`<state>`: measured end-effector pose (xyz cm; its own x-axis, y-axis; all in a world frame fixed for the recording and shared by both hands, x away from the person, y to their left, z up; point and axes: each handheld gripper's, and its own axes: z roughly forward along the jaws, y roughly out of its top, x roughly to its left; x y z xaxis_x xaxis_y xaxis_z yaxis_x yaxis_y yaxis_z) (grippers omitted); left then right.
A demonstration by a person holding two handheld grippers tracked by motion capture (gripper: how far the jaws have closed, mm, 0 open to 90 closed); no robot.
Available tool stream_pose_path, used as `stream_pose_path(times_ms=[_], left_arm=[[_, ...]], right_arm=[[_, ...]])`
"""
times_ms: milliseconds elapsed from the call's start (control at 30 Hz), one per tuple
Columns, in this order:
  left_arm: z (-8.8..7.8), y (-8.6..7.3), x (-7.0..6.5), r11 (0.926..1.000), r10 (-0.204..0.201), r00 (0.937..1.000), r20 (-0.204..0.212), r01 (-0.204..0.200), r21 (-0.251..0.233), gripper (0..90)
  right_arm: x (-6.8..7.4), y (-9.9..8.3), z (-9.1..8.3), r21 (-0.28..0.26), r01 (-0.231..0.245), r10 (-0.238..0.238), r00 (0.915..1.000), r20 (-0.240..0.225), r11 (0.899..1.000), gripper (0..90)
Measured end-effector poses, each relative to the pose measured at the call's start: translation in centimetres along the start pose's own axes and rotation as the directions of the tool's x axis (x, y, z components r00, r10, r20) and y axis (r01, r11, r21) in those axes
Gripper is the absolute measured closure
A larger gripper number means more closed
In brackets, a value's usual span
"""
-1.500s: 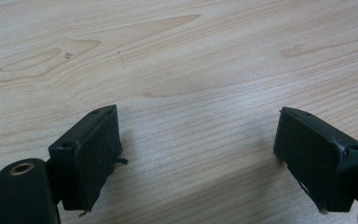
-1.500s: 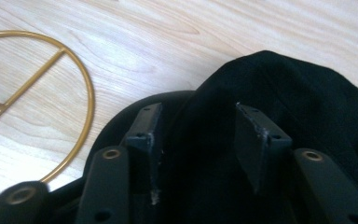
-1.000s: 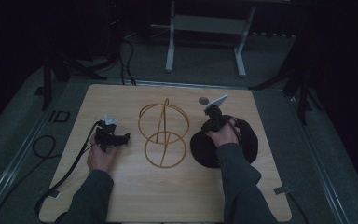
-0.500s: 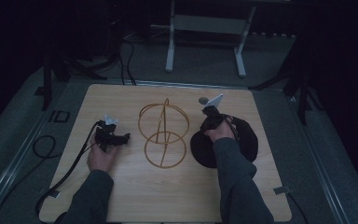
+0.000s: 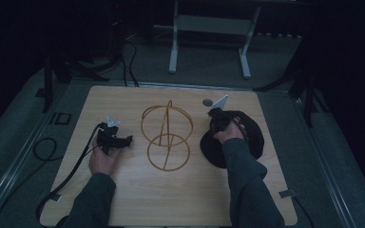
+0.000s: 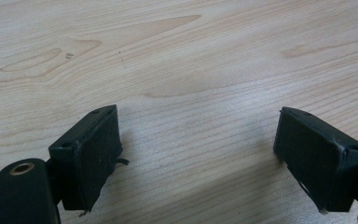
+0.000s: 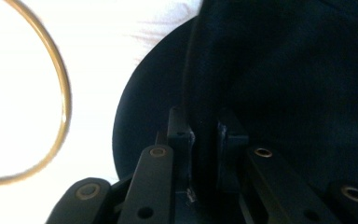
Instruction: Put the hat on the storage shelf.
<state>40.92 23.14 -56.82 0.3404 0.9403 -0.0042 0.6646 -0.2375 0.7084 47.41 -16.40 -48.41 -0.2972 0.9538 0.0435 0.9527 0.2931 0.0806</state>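
Tabletop (image 5: 123, 199): left gripper (image 6: 196, 154) gapes; right gripper (image 7: 204, 140) pinches black hat (image 7: 284, 84).

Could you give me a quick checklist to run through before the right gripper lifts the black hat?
1. Right gripper shut on the black hat: ok.
2. Grip is on a fold of the hat's fabric: ok; depth cannot tell.
3. Left gripper open, holding nothing, over bare wooden table: ok.
4. Gold wire stand apart from the hat: ok.
5. Stand sits steady on the table: cannot tell.
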Motion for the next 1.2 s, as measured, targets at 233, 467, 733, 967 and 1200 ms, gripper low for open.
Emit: stream_pose_path(times_ms=[233,467,733,967,1200], left_arm=[[0.0,0.0,0.0,1.0000,0.000,1.0000,-0.001,0.000,-0.001,14.2],[0.0,0.0,0.0,1.0000,-0.001,1.0000,-0.001,0.001,0.000,14.3],[0.0,0.0,0.0,1.0000,-0.002,1.0000,-0.002,0.002,0.000,14.3],[0.0,0.0,0.0,1.0000,-0.002,1.0000,-0.002,0.002,0.000,14.2],[0.1,0.0,0.0,1.0000,-0.002,1.0000,-0.004,0.002,-0.002,14.3]], right_arm=[[0.1,-0.5,-0.5,0.000,0.072,-0.072,0.9970,0.030,0.997,80.3],[-0.3,-1.1,-1.5,-0.002,0.121,-0.120,0.9925,0.022,0.993,80.3],[0.0,-1.3,-3.3,0.002,0.180,-0.180,0.9828,0.041,0.984,80.2],[0.4,-1.2,-5.3,-0.015,0.210,-0.208,0.9761,0.063,0.978,80.1],[0.7,-1.3,-6.4,-0.020,0.232,-0.230,0.9700,0.079,0.973,80.1]])
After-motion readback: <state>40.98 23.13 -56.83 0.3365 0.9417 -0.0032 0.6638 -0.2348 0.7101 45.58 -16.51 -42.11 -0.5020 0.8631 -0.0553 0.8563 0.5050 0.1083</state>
